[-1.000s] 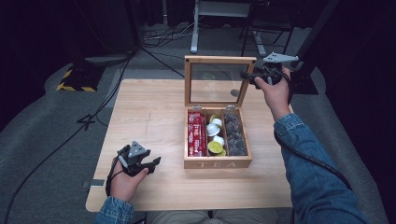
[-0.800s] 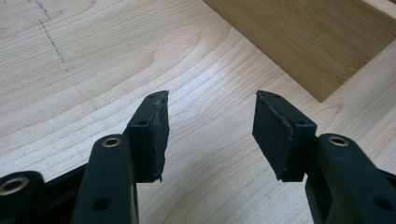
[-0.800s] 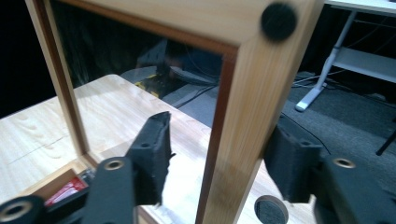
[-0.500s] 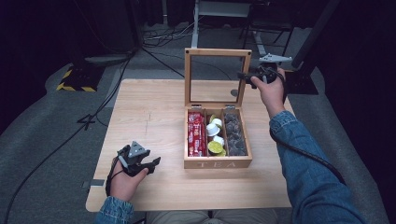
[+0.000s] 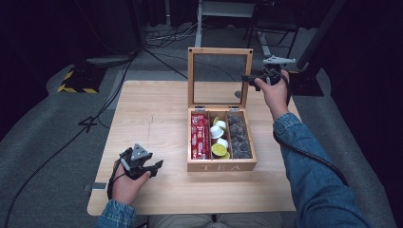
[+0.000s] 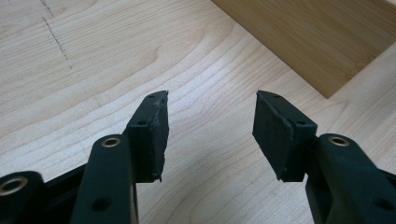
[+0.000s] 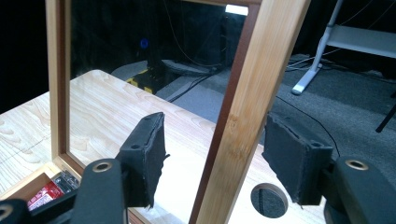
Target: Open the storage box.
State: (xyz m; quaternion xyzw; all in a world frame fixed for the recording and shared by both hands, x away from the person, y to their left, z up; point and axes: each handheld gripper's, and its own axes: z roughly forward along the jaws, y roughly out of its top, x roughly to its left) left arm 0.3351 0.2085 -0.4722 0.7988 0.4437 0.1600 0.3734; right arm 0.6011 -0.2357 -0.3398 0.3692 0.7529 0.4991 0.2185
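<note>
Right gripper (image 5: 248, 79) at the raised lid (image 5: 219, 77) of the tea box (image 5: 221, 166), jaws spread around its side rail

Its jaws have just been opening, and the upright wooden rail (image 7: 243, 112) stands between the pads without either one pressing it. This rail runs vertical, at the lid's right edge, so the right hand (image 5: 274, 92) is the near one. Left gripper (image 5: 151, 166) rests spread and empty on the table (image 5: 152, 118), well apart from the lid, near the box's front left corner

A light wooden table (image 5: 157, 114) bears an open tea box (image 5: 221, 166) near its middle.
</note>
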